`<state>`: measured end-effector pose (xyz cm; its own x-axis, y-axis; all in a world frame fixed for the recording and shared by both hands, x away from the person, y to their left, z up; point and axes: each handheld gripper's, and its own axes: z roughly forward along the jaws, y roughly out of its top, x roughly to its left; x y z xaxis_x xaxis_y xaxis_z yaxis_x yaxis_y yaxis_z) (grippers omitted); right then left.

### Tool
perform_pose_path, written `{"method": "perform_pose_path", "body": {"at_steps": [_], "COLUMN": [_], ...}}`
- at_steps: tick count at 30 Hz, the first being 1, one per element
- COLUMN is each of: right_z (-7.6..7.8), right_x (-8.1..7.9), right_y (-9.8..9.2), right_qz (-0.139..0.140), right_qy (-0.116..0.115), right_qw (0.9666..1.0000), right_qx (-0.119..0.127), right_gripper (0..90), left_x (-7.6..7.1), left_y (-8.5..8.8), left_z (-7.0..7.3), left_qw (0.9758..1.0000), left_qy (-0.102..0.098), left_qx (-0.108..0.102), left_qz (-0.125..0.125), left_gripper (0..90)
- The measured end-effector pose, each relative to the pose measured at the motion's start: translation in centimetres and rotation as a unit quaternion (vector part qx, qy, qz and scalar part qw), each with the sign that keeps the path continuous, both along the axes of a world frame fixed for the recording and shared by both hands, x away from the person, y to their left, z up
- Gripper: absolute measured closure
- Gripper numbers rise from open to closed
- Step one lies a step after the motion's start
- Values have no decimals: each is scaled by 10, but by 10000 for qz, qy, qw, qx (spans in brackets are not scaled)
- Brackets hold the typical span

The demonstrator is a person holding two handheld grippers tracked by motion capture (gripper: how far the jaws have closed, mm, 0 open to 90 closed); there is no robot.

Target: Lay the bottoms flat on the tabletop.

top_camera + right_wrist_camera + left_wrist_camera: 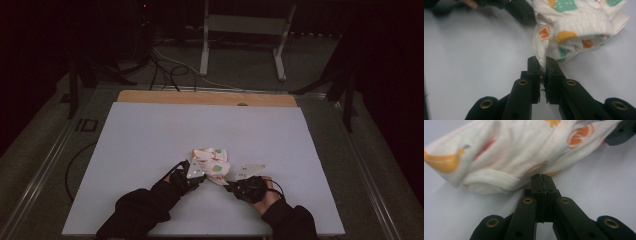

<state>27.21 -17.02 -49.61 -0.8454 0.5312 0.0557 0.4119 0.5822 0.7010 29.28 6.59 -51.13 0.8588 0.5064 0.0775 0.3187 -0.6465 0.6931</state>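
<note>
While the crumpled fruit-print cloth (pixel 212 162) lies on the near middle of the white counter (pixel 150 145), the left hand-held gripper (pixel 196 178) and right hand-held gripper (pixel 229 187) are each clamped on its edge, so the grasping step seems done and the next move probably calls for lifting and spreading it.

In the high view the crumpled printed cloth (pixel 212 162) is too small for its pattern or folds to be read, and the jaws of the left hand-held gripper (pixel 196 176) and the right hand-held gripper (pixel 227 183) are lost in dark shapes against it. Both sleeves are cut off by the bottom edge. In the left gripper view the cloth (pixel 519 150) runs past the top edge and its near folds are blurred; whether any fabric sits between the closed jaws cannot be told. In the right gripper view the cloth (pixel 576 27) is cut off at the top.
</note>
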Motion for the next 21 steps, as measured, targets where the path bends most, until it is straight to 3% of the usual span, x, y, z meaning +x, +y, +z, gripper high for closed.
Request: {"method": "perform_pose_path", "body": {"at_steps": [2,6,7,10,11,14,15,16,17,21], "right_z": [1,2,2,1,1,2,3,3,3,-2], "right_x": [-5,-14,-16,-19,-17,-14,-11,-8,-8,8], "right_y": [-2,-8,-11,-25,-37,-48,-55,-59,-59,-72], "right_qz": [41,73,17,-98,-365,-571,-895,-1038,-1038,-1540], "right_qy": [-5,51,90,62,4,-12,-65,-121,-121,-67], "right_qw": [10000,9997,9996,9991,9983,9976,9946,9931,9931,9873], "right_qx": [0,-237,-280,-401,-449,-401,-520,-536,-536,-379], "right_gripper": [840,840,840,839,839,840,839,839,839,837], "left_x": [-3,-11,-12,-13,-13,-9,-8,-7,-6,-1], "left_y": [0,0,0,2,3,5,5,5,4,1], "left_z": [1,4,5,7,7,8,7,7,7,6], "left_qw": [9999,9993,9991,9990,9991,9991,9991,9991,9991,9991], "left_qy": [32,47,31,31,19,0,-2,-16,-25,-67], "left_qx": [-50,-216,-257,-286,-291,-369,-390,-409,-402,-405], "left_qz": [-119,-304,-344,-344,-296,-205,-166,-142,-125,-59], "left_gripper": [900,873,759,627,584,544,503,493,493,465]}}
